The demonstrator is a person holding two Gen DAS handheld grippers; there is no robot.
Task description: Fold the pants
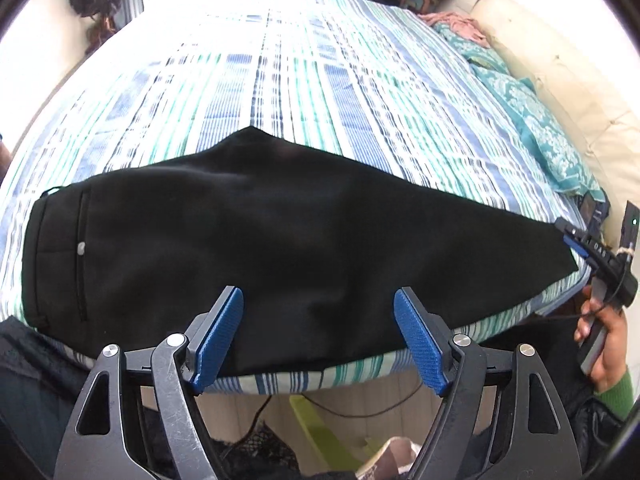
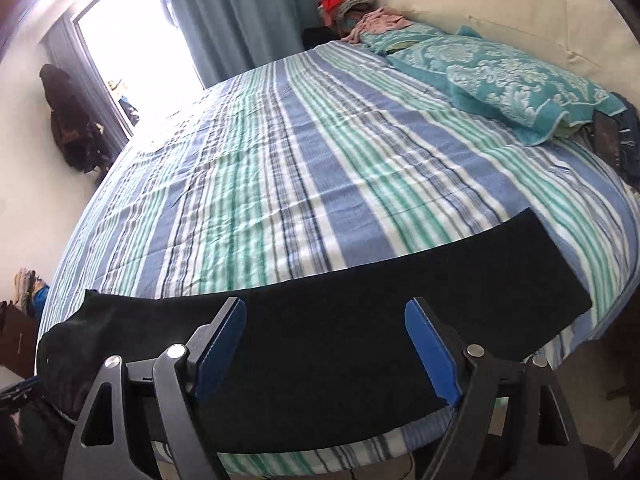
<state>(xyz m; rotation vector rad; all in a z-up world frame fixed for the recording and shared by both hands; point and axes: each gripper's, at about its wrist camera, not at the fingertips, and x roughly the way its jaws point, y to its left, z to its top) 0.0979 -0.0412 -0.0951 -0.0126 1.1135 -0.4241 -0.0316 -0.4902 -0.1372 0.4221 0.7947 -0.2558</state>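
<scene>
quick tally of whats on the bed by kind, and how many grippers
black pants: 1
teal floral pillows: 1 in clear view, perhaps more behind it
pink cloth: 1
striped bedsheet: 1
grippers: 2, left gripper and right gripper, both open
total: 6

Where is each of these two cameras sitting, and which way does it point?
Left wrist view: on the left gripper, looking down at black pants along the bed edge; a hand with the right gripper shows.
Right wrist view: on the right gripper, facing across the bed toward the teal pillow; open fingers only.
Shared: pants, striped bed, pillow.
</scene>
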